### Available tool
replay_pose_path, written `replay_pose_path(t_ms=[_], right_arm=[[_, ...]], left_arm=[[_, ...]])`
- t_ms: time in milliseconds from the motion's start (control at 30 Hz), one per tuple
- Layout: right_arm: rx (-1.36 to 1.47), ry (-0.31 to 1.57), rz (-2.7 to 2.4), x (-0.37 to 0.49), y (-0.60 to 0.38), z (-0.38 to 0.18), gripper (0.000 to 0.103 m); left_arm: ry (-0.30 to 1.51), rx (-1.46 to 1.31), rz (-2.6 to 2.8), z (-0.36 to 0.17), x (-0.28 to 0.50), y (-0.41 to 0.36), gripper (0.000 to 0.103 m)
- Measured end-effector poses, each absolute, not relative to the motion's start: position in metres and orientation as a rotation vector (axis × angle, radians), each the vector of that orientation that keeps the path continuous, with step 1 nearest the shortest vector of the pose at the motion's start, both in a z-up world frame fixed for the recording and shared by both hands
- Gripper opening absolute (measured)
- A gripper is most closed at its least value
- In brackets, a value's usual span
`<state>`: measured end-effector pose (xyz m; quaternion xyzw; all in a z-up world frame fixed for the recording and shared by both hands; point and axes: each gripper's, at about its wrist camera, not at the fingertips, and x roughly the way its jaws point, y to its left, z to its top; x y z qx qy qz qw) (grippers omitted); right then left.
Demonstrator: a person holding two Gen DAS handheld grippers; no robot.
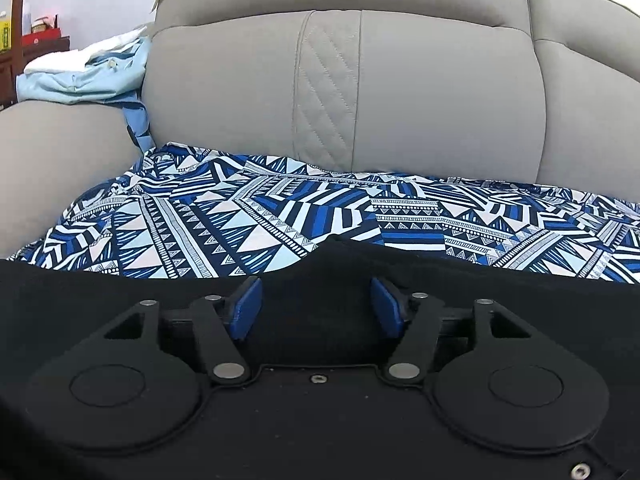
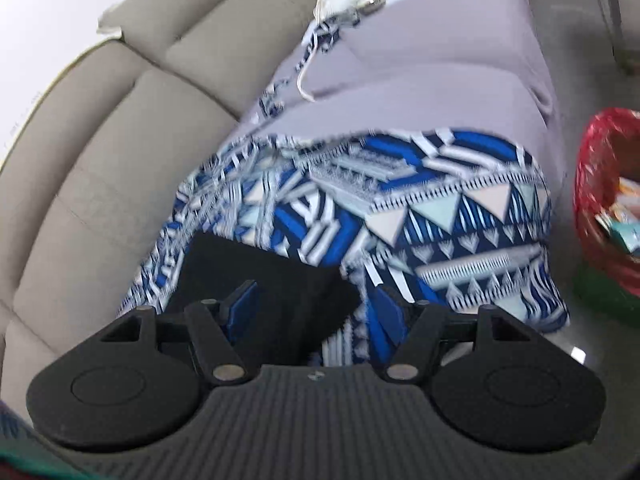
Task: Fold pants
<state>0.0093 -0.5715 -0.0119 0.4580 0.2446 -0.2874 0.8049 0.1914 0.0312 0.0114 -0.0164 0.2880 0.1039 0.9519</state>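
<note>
Left claw [image 1: 316, 307] stands spread wide over black fabric pants [image 1: 120, 300], whose edge bunches between its blue pads, ungripped. Right claw [image 2: 316, 312] gapes too, a black corner [image 2: 256, 272] between its fingers. Both hover above the blue-and-white geometric-print cloth [image 1: 360, 216] covering the grey sofa [image 1: 440, 92].

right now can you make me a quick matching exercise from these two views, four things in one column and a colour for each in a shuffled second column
Things:
1. sofa backrest
2. patterned pants
3. black garment
4. bag on the floor

Colours:
a. red
b. blue and white geometric print
c. grey-beige
d. plain black

Pairs: 1-c, 2-b, 3-d, 4-a
</note>
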Motion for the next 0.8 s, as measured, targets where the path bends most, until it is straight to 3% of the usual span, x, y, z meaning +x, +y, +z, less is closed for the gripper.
replay_pose_path(t_ms=[200, 267, 333, 533, 667, 767, 800], right_arm=[[1.012, 0.516, -0.453, 0.039, -0.565, -0.02, 0.075], [1.032, 0.493, -0.444, 0.053, -0.571, -0.021, 0.062], [1.046, 0.482, -0.473, 0.066, -0.577, -0.022, 0.01], [0.795, 0.156, -0.346, 0.058, -0.542, 0.019, 0.008], [0.879, 0.366, -0.613, 0.065, -0.554, -0.002, 0.011], [0.94, 0.473, -0.704, 0.063, -0.557, -0.021, 0.026], [0.942, 0.454, -0.707, 0.06, -0.556, -0.021, 0.039]], left_arm=[[0.581, -0.017, 0.222, 0.011, 0.191, 0.029, 0.06], [0.58, -0.01, 0.225, 0.011, 0.191, 0.028, 0.061], [0.577, -0.003, 0.229, 0.011, 0.19, 0.027, 0.061], [0.572, 0.004, 0.241, 0.01, 0.189, 0.025, 0.063], [0.57, 0.009, 0.243, 0.01, 0.188, 0.025, 0.063], [0.568, 0.017, 0.246, 0.009, 0.188, 0.024, 0.064], [0.568, 0.018, 0.246, 0.009, 0.188, 0.025, 0.064]])
